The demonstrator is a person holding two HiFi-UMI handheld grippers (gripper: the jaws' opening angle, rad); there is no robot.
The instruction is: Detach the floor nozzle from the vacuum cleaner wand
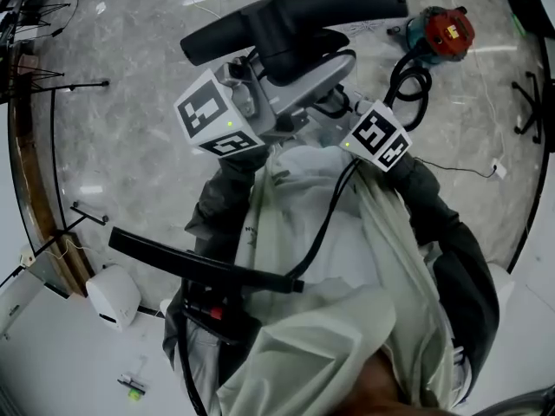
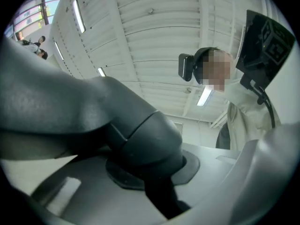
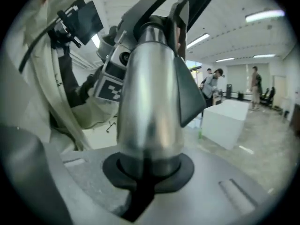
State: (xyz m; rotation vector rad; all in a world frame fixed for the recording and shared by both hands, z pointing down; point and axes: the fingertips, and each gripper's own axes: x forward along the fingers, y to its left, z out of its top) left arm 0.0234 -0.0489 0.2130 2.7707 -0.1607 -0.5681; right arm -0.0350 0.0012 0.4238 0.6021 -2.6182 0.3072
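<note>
Far below, a hard stone floor (image 1: pixel 130 146). No table, nothing soft to catch a drop.

Up at chest height, the floor nozzle (image 1: pixel 295 16): wide, black, carried crosswise above both claws and well clear of the ground. Gripped at its dark neck (image 2: pixel 140 135) by the left claw (image 2: pixel 152 172), pressed tight on it, the neck seated in the black pad notch.

Next, the wand (image 3: pixel 150 102), a smooth silver tube, pinched the same way by the right claw (image 3: pixel 149 168) and standing straight up between the jaws. Probably not yet parted from the nozzle, judging by how close the two grips sit. No telling from here where the release catch lies, or whether pressed.

Likeliest trouble on the pull:
- A joint letting go all at once, arms flying apart, the broad head swinging on a narrow neck hold. Leverage enough to wrench free of the left claw and fall.
- Slipping rather than separating on the right side, given polished metal under a straight tug.
- Strain on the plastic neck, if twisted against a locked joint.

Smallest worry: the black cable (image 1: pixel 328 215), running from the right claw down the pale coat — close to the work, easy to snag on a wide sweep.
</note>
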